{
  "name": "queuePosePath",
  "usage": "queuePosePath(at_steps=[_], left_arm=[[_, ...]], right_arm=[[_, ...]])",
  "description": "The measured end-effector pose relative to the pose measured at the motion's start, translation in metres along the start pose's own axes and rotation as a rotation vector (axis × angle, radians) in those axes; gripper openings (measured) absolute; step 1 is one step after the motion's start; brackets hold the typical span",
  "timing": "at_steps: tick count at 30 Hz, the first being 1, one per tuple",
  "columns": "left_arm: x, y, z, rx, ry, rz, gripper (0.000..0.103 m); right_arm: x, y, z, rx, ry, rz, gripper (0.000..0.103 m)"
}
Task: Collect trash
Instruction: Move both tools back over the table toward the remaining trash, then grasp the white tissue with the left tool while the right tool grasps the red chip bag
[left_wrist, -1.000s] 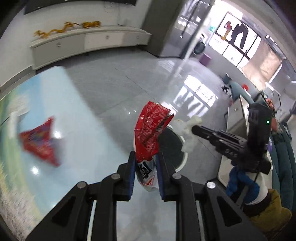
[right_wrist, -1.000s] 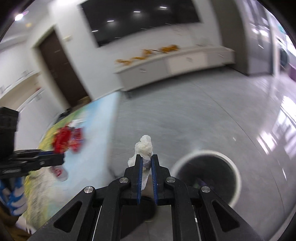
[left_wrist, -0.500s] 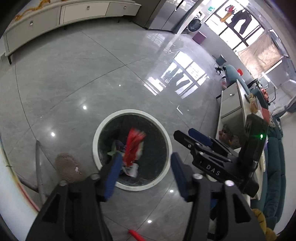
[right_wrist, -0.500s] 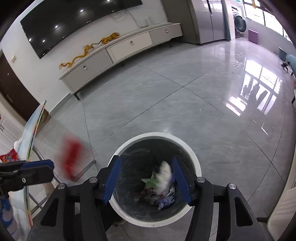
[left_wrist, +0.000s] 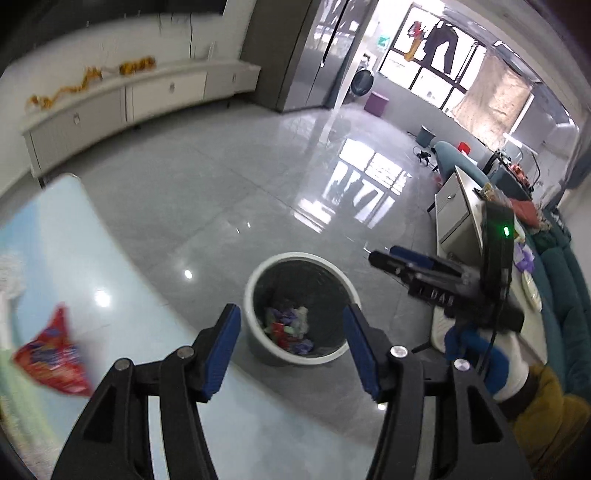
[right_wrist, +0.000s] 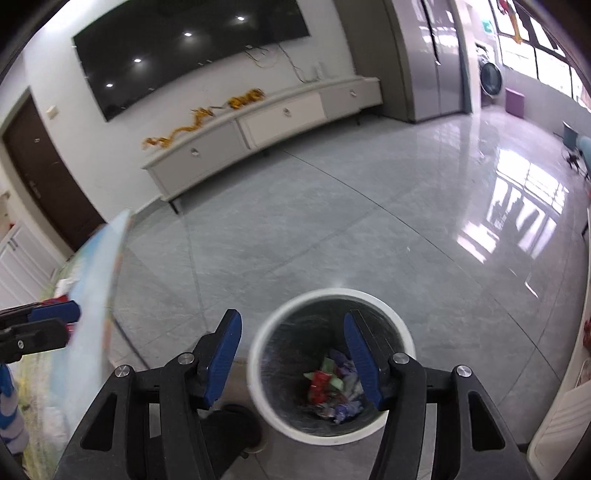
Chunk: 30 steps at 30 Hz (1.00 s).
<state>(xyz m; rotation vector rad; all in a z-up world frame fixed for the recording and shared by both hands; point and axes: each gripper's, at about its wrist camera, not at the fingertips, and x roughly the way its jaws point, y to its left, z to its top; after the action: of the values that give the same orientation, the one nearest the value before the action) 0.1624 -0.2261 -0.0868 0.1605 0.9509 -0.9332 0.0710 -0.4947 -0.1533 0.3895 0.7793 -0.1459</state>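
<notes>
Tongs on both sides gape, empty: left tongs (left_wrist: 291, 343), right tongs (right_wrist: 291, 352), both having opened within the last second. Bin (right_wrist: 400, 334) stands at 12 o'clock beyond them, trash (right_wrist: 334, 391) inside. Wrapper (left_wrist: 55, 360) lies at 9 o'clock on the desk (left_wrist: 66, 236).

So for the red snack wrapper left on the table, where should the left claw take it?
Judging loosely, since it is blurred: the red snack wrapper lies flat on the table. Its upper corner tapers to a point; come from above and pinch that corner with the left claw, now open and empty.
</notes>
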Motion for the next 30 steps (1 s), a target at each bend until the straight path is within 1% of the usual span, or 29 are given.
queuePosePath(at_steps=[3,5,7,10,12,15,19,24,25,27,29,30], left_arm=[[-0.04,0.01,-0.025,0.015,-0.045,0.024,0.056],[-0.066,0.016,-0.048,0.022,-0.072,0.048,0.056],[-0.083,0.023,-0.07,0.017,-0.087,0.08,0.056],[-0.1,0.035,-0.103,-0.006,-0.093,0.104,0.056],[-0.1,0.043,-0.119,-0.023,-0.086,0.122,0.056],[-0.092,0.054,-0.132,-0.044,-0.066,0.134,0.056],[-0.071,0.059,-0.147,-0.072,-0.03,0.105,0.056],[-0.049,0.054,-0.157,-0.063,0.006,0.094,0.055],[-0.047,0.052,-0.158,-0.058,0.007,0.092,0.053],[-0.042,0.049,-0.161,-0.042,0.017,0.098,0.043],[-0.038,0.046,-0.16,-0.021,0.011,0.126,0.028],[-0.038,0.046,-0.161,-0.021,0.007,0.128,0.023]], right_arm=[[-0.018,0.026,0.003,-0.032,-0.036,0.042,0.057],[-0.031,0.047,0.004,-0.061,-0.057,0.075,0.057],[-0.04,0.064,0.003,-0.084,-0.068,0.109,0.057],[-0.053,0.089,0.001,-0.126,-0.079,0.159,0.057],[-0.06,0.105,-0.002,-0.155,-0.08,0.185,0.057],[-0.063,0.122,-0.006,-0.186,-0.07,0.206,0.057],[-0.065,0.138,-0.014,-0.225,-0.052,0.214,0.057],[-0.063,0.148,-0.02,-0.247,-0.034,0.209,0.059],[-0.062,0.148,-0.021,-0.248,-0.03,0.207,0.059],[-0.057,0.15,-0.023,-0.252,-0.018,0.205,0.059],[-0.052,0.153,-0.023,-0.256,-0.007,0.204,0.059],[-0.048,0.155,-0.024,-0.26,0.002,0.205,0.059]])
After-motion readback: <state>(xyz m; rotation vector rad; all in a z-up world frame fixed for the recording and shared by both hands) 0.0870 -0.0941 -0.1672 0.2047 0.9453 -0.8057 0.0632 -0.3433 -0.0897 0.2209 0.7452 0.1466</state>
